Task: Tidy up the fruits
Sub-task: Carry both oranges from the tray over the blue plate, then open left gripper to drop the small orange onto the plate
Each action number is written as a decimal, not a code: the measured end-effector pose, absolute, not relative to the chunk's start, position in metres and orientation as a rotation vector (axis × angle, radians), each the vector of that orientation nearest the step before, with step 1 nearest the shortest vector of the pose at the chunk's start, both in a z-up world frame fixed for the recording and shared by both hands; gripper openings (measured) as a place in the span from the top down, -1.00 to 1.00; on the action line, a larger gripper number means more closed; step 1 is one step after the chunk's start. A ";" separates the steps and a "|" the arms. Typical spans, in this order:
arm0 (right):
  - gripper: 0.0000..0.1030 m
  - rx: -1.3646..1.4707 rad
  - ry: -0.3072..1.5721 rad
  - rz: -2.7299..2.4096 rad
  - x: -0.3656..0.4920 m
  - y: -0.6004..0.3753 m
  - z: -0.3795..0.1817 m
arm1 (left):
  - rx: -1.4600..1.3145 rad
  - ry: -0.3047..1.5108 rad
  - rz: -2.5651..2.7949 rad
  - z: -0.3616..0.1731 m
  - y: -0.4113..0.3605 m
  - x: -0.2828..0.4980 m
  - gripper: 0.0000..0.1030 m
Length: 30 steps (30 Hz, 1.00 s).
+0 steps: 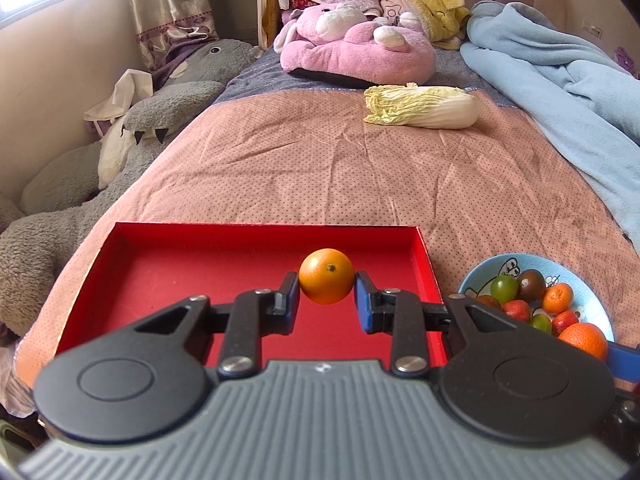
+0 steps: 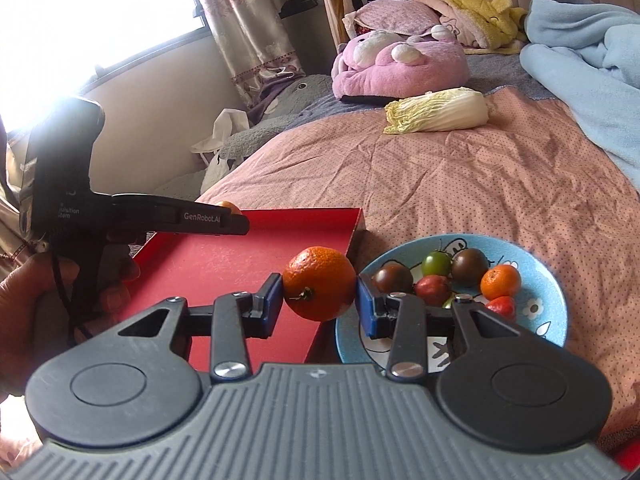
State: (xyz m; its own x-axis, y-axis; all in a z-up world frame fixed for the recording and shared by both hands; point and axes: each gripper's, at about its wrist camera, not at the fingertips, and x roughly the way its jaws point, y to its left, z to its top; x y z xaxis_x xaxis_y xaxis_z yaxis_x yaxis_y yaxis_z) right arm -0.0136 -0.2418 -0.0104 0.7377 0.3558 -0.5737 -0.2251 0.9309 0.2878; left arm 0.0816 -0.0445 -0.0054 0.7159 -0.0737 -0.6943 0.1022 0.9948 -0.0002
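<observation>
"GenRobot.AI" in pale letters on the black arm of the left gripper (image 2: 224, 216), seen from the right wrist. Small print on its handle only partly legible: "...uisition ...stem".

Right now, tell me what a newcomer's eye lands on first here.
Each gripper, left gripper and right gripper, clamps an orange over the bright red tray on the bed. Right of the tray sits a blue bowl of mixed fruit; farther back lies a pale cabbage.
</observation>
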 end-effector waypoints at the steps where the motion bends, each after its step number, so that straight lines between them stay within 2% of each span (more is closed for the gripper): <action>1: 0.13 0.209 0.669 0.312 -0.014 -0.245 -0.011 | 0.043 0.766 -0.104 -0.005 -0.048 0.081 0.36; 30: 0.12 0.274 0.674 0.090 -0.005 -0.321 -0.033 | 0.150 0.827 -0.379 -0.048 -0.146 0.053 0.36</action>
State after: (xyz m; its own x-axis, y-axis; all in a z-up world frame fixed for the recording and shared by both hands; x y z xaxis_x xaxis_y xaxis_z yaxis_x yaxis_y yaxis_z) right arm -0.0046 -0.3212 -0.0330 0.7790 0.1704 -0.6034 0.0060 0.9603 0.2789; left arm 0.0526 -0.1460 -0.0476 0.6145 -0.2701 -0.7413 0.3857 0.9225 -0.0164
